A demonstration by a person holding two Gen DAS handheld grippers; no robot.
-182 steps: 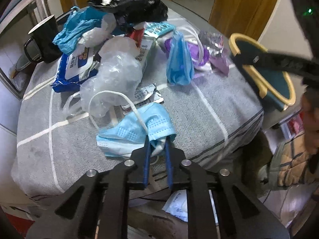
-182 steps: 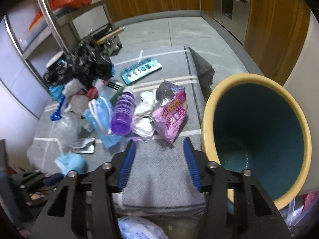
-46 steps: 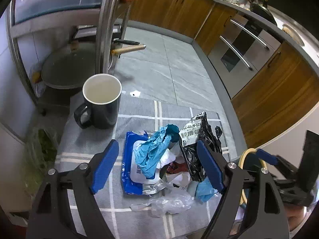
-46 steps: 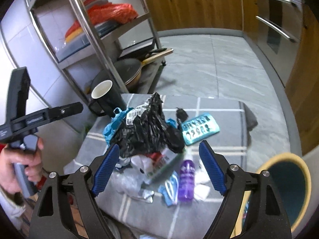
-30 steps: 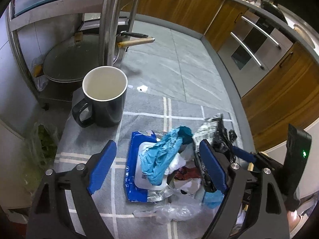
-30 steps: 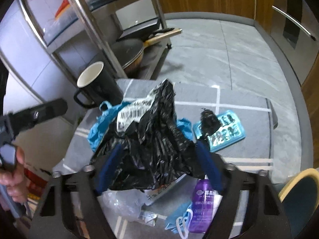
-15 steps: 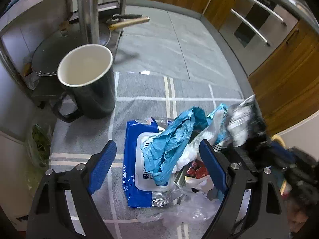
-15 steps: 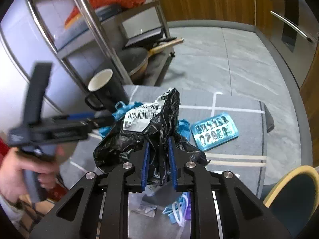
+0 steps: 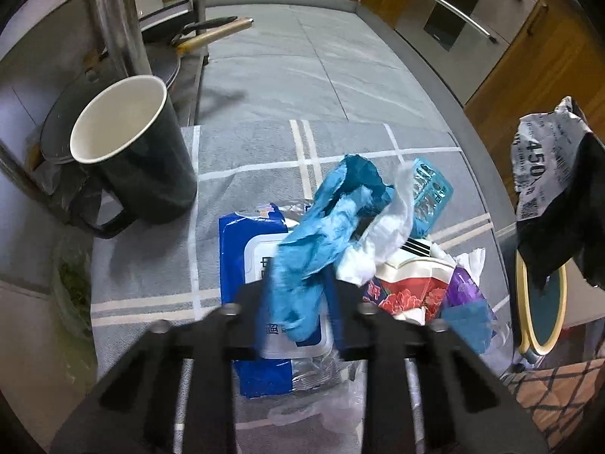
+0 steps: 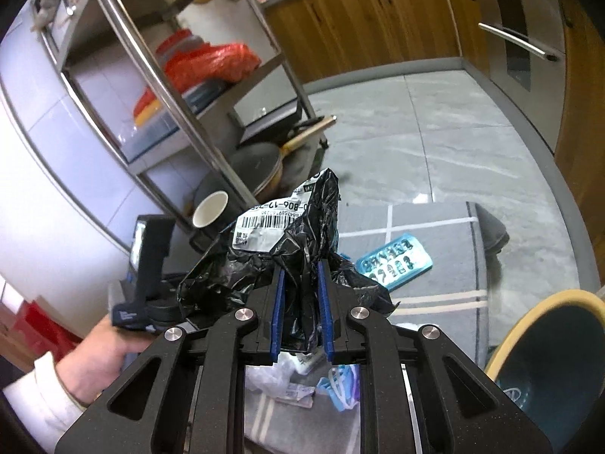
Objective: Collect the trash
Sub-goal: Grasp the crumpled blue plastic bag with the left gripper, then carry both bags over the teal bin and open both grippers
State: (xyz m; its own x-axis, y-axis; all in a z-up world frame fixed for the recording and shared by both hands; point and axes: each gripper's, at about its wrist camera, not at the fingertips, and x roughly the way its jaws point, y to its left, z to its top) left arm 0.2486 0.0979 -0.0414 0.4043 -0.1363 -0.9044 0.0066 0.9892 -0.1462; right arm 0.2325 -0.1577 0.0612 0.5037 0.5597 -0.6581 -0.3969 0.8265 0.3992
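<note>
Operator: Since half a second ago my left tongs [image 9: 298,295] have drawn in around the blue plastic [image 9: 321,227], and my right tongs [image 10: 300,302] have carried the black bag [image 10: 234,283] up and off toward the right edge of the tabletop [image 9: 151,265].

Spotter: Where does the bag go?

Operator: Into the bin [image 10: 559,348], I judge. It stands off the tabletop's right edge, low and to the right of my right tongs. From the left camera the bag hangs in the air in front of the bin's mouth. I'd swing right until the loose tail hangs inside the rim, then let go, so it doesn't drape over the edge.

Spotter: Is the grip good?

Operator: Right tongs are clamped on a fold near the middle of the bag, and the rest billows out to either side with the label uppermost. That should hold for a short carry.

Spotter: And the left?

Operator: Blurred. The crumpled blue plastic sits between the jaws, on top of the wipes pack [image 9: 234,257] near the middle of the heap, but I cannot tell whether they have bitten yet. I'd pinch only the blue piece and lift straight up, so the pack beneath stays put. The mug [image 9: 136,162] at the far left corner is well apart.
</note>
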